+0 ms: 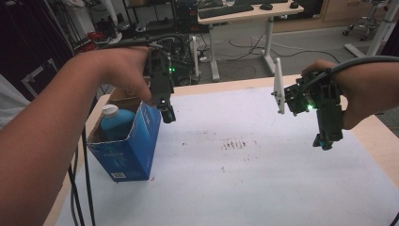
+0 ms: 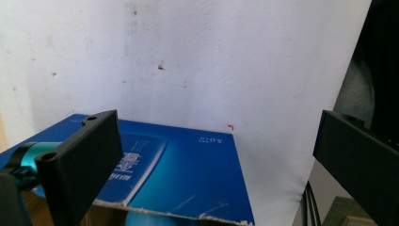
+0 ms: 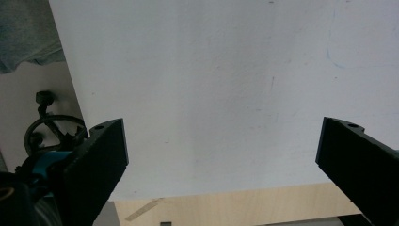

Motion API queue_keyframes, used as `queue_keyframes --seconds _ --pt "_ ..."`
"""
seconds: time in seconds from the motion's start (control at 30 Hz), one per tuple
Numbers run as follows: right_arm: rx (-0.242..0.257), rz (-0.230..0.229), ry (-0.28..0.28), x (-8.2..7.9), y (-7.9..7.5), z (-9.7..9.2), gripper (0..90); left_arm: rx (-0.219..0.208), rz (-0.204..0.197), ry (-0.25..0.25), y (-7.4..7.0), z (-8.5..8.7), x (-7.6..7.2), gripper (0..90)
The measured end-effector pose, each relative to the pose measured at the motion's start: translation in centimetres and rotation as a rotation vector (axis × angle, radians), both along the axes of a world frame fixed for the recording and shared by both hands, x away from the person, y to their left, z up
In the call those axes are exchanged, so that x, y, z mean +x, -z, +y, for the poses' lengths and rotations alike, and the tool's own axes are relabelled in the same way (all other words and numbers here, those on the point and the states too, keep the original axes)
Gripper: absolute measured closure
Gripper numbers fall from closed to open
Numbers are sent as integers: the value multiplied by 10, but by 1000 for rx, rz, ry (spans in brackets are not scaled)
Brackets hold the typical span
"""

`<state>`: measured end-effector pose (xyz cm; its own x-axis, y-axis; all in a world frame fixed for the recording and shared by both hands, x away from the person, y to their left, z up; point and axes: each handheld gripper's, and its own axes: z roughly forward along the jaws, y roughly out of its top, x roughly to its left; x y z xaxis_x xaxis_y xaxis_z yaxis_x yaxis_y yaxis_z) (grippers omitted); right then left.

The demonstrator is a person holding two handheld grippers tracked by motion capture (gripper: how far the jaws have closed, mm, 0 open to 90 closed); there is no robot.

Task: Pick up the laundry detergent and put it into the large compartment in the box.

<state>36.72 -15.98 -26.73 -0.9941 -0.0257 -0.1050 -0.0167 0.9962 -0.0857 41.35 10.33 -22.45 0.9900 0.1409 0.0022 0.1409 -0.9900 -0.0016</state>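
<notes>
The person's left forearm [image 1: 42, 141] crosses the foreground; the left gripper [image 1: 167, 114], jaws wide, hangs over a blue box [image 1: 129, 146] holding a white-capped bottle [image 1: 114, 121] at the white sheet's [image 1: 244, 179] left edge; the right gripper [image 1: 324, 141], jaws wide, hovers well apart above bare sheet.

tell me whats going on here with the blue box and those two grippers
A person holds a gripper in each hand over a table covered with a white sheet. The left gripper hangs at the open top of a blue box near the table's left edge, jaws wide apart and holding nothing. A blue bottle with a white cap stands inside the box. The right gripper hangs over bare sheet, also open and holding nothing.
</notes>
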Motion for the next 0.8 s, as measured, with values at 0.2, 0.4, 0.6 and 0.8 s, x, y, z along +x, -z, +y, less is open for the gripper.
queue_keyframes --seconds 0.2,0.4,0.6,0.8 --pt "-11 -18 -16 2 -10 0 18 4 7 13 12 -10 -3 18" --pt "-1 -12 -22 4 -12 0 18 10 17 17 20 -12 -2 18" --pt "6 -10 -24 8 -11 1 18 -11 2 8 6 -8 2 18" --pt "12 1 -21 12 -11 3 18 -3 4 1 7 -5 5 18"
